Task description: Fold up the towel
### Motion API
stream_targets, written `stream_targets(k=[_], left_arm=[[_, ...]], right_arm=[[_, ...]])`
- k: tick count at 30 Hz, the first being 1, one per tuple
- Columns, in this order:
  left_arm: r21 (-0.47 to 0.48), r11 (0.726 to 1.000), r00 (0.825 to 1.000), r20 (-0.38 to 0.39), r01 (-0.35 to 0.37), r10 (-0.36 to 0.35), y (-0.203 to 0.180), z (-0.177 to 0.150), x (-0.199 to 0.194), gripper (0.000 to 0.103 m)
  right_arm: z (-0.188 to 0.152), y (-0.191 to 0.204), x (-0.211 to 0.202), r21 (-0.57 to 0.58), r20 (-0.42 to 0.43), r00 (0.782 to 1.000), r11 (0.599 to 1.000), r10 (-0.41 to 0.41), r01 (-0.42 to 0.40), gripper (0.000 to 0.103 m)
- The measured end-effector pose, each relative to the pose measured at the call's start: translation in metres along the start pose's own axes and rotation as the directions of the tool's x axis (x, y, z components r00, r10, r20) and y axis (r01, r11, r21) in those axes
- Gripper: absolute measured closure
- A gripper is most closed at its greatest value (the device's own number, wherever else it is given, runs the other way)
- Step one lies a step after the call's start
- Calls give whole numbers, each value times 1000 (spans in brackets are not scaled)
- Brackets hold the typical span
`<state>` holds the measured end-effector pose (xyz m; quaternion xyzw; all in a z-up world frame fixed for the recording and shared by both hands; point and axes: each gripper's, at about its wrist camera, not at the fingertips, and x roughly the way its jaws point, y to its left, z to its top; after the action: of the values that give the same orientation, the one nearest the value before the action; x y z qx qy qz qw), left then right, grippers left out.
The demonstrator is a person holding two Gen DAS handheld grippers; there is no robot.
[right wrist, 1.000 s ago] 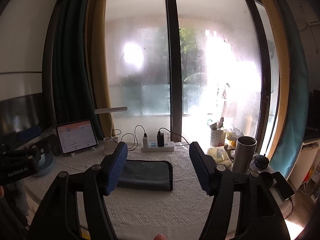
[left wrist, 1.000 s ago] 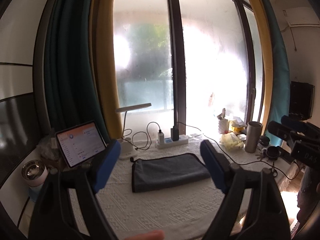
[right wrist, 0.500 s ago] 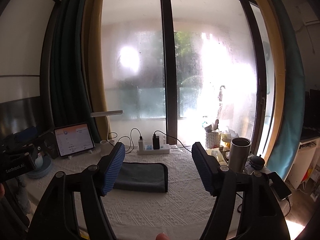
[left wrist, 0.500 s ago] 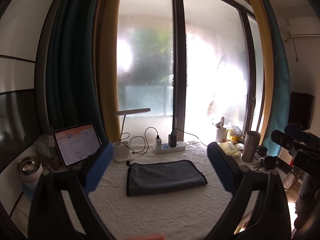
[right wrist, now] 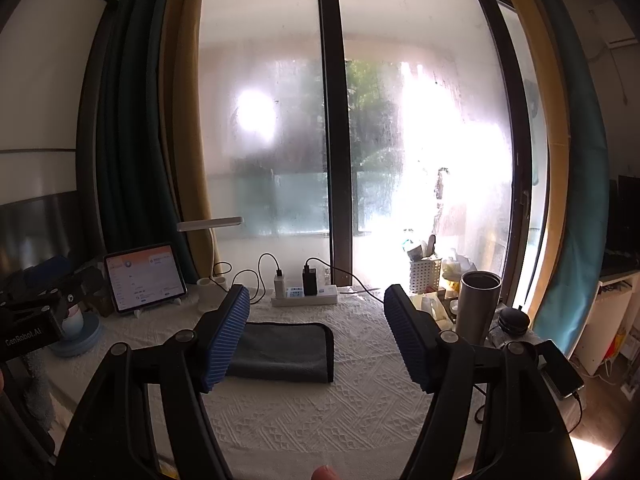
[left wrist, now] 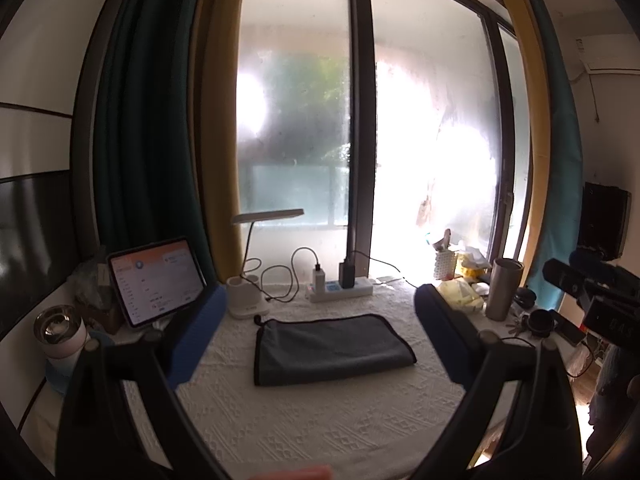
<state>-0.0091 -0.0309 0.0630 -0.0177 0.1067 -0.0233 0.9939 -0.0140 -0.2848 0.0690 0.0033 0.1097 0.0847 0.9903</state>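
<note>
The grey towel (left wrist: 332, 348) lies flat at the far centre of the white tablecloth (left wrist: 320, 412), already folded into a compact rectangle, while the left gripper (left wrist: 316, 334) and right gripper (right wrist: 316, 334) hover near, both spread wide and empty, so the folding appears complete.

Matt cloth towel (left wrist: 332, 348), embossed woven tablecloth (left wrist: 320, 416)
</note>
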Motion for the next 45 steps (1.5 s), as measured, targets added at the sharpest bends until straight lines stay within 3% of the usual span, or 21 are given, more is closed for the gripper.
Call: stream_targets(k=[45], left_arm=[[3, 1000, 1000, -4, 5, -5, 0, -2, 0, 7]], right_arm=[[-7, 4, 2, -18, -4, 1000, 1000, 10, -10, 30]])
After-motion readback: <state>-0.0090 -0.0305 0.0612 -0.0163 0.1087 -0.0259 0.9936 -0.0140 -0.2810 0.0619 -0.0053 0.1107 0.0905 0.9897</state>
